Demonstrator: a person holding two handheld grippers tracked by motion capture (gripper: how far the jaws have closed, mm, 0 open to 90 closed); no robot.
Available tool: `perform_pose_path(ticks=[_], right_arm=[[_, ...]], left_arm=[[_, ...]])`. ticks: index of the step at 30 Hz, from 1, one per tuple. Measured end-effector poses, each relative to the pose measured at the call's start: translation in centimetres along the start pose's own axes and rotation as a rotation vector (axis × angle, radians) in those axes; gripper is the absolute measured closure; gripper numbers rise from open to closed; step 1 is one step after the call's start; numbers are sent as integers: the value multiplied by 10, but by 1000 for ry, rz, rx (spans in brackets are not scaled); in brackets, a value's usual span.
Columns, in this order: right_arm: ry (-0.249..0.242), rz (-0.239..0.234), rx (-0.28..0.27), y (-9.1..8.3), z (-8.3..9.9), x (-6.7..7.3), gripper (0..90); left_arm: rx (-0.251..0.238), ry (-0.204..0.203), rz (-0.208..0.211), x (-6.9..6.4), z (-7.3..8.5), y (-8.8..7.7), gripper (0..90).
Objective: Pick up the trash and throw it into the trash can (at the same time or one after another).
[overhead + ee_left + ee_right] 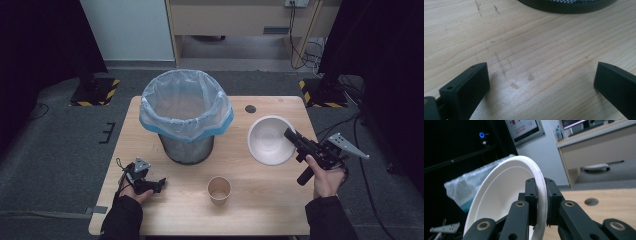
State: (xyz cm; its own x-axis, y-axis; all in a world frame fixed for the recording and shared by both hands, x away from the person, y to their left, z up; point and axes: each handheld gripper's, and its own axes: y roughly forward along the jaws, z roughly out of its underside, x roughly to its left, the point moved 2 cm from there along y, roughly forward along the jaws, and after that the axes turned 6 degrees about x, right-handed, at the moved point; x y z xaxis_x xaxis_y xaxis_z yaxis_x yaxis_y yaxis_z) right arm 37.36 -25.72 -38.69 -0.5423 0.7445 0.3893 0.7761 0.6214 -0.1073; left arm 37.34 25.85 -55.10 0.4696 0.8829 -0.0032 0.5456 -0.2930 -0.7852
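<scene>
A white paper bowl (270, 140) hangs tilted above the right side of the table, with my right gripper (290, 135) shut on its rim. In the right gripper view the bowl's rim (541, 195) is pinched between the two black jaws of the right gripper (541, 200). My left gripper (159, 185) rests low at the table's front left, held by a hand. Its jaws stand wide apart over bare wood in the left gripper view, the left gripper (541, 80) open with nothing between them. A brown paper cup (219, 189) stands upright near the front middle.
A mesh bin with a clear and blue liner (186, 116) stands at the table's back middle; its dark base (566, 6) lies just beyond the left jaws. A round cable hole (250, 108) is in the tabletop (170, 215) behind the bowl. Black drapes and stands flank the table.
</scene>
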Motion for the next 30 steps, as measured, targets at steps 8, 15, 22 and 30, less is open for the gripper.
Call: perform_pose_path(ticks=[8,15,22,30], right_arm=[[-6,-23,-86,4,-29,11,830],[-15,-40,-149,9,-55,24,830],[-27,-59,-189,19,-76,40,830],[-38,-72,-222,32,-96,54,830]], left_arm=[[0,0,0,0,0,0,0],[0,0,0,0,0,0,0],[0,0,0,0,0,0,0],[0,0,0,0,0,0,0]])
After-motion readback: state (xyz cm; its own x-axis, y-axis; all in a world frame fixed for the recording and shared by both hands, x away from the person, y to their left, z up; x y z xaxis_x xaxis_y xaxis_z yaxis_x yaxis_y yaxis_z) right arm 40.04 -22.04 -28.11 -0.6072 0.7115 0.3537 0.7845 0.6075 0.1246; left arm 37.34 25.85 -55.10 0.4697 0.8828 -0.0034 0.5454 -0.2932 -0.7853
